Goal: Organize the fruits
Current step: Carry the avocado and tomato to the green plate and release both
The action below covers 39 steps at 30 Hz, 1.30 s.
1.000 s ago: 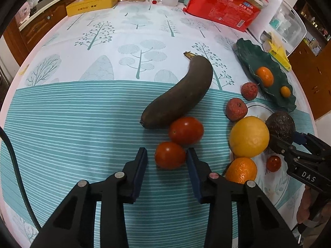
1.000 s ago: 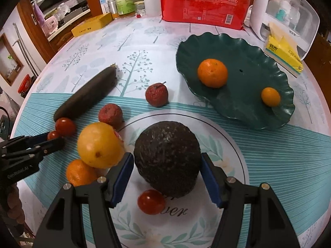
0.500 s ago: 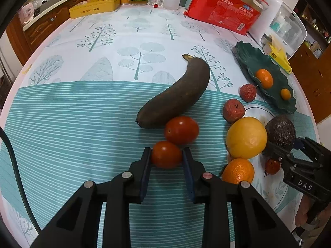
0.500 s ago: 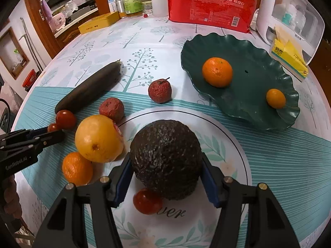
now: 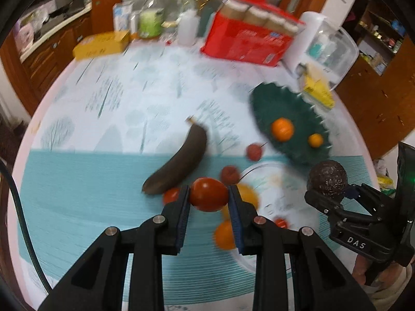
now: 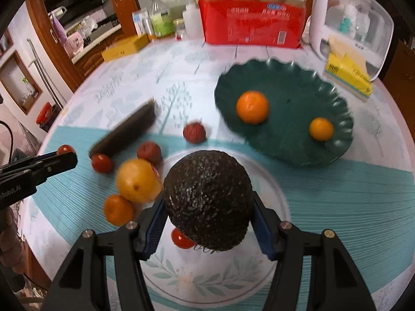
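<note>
My left gripper (image 5: 208, 197) is shut on a red tomato (image 5: 208, 194), held above the teal tablecloth. My right gripper (image 6: 208, 207) is shut on a dark, bumpy avocado (image 6: 208, 199), held over the white plate (image 6: 272, 189). In the left wrist view the avocado (image 5: 327, 177) shows at the right in the right gripper (image 5: 334, 197). On the cloth lie a blackened banana (image 6: 124, 132), a second tomato (image 6: 102, 162), a large yellow citrus (image 6: 137, 180), a mandarin (image 6: 118, 210) and two red lychees (image 6: 194, 132). The green plate (image 6: 293, 140) holds an orange (image 6: 252, 107) and a kumquat (image 6: 320, 128).
A cherry tomato (image 6: 181, 238) sits on the white plate under the avocado. At the table's far edge stand a red box (image 6: 253, 23), a yellow box (image 6: 124, 48), bottles, a white appliance (image 6: 350, 18) and a yellow packet (image 6: 348, 75). Wooden cabinets surround the round table.
The left jaws closed on the near tomato and lifted it off the cloth. The right jaws closed on the avocado and raised it off the white plate.
</note>
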Each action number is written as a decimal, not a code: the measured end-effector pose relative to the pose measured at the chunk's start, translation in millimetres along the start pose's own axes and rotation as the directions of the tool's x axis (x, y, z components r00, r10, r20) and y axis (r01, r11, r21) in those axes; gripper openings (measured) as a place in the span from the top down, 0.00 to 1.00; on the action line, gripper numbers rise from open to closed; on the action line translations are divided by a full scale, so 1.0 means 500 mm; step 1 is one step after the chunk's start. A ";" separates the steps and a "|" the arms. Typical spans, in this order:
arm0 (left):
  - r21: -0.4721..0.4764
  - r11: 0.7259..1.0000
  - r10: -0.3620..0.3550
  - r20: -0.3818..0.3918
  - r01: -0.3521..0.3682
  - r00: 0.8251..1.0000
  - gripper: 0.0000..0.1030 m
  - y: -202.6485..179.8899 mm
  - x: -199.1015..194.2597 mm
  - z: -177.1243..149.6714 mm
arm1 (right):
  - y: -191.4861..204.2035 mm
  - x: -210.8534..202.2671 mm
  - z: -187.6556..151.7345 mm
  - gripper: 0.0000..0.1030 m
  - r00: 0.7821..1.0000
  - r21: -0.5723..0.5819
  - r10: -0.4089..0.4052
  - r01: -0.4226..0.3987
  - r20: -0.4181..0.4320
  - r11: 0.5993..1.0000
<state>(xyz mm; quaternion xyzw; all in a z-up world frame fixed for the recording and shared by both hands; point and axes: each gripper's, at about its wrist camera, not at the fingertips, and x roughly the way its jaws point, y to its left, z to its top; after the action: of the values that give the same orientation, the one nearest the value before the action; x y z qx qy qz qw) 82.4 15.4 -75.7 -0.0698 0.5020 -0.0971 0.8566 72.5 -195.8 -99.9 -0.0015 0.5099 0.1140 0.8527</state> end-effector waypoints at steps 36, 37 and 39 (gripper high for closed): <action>0.286 0.958 0.052 -0.152 -0.007 0.987 0.73 -0.338 0.377 0.333 | -0.339 0.125 0.255 0.41 0.993 0.116 -0.044 0.057 -0.114 0.992; 0.273 0.962 0.051 -0.168 -0.003 0.985 0.73 -0.332 0.394 0.332 | -0.342 0.140 0.253 0.41 0.991 0.116 -0.039 0.053 -0.125 0.992; 0.261 0.965 0.052 -0.187 -0.002 0.981 0.73 -0.326 0.416 0.332 | -0.347 0.166 0.248 0.41 0.989 0.116 -0.028 0.045 -0.145 0.992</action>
<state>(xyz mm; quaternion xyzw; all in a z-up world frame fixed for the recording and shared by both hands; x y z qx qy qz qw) 310.8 -188.3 -135.6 0.0597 0.5664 -0.1566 0.8069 252.0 -333.9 -132.1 0.0318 0.5754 0.0672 0.8145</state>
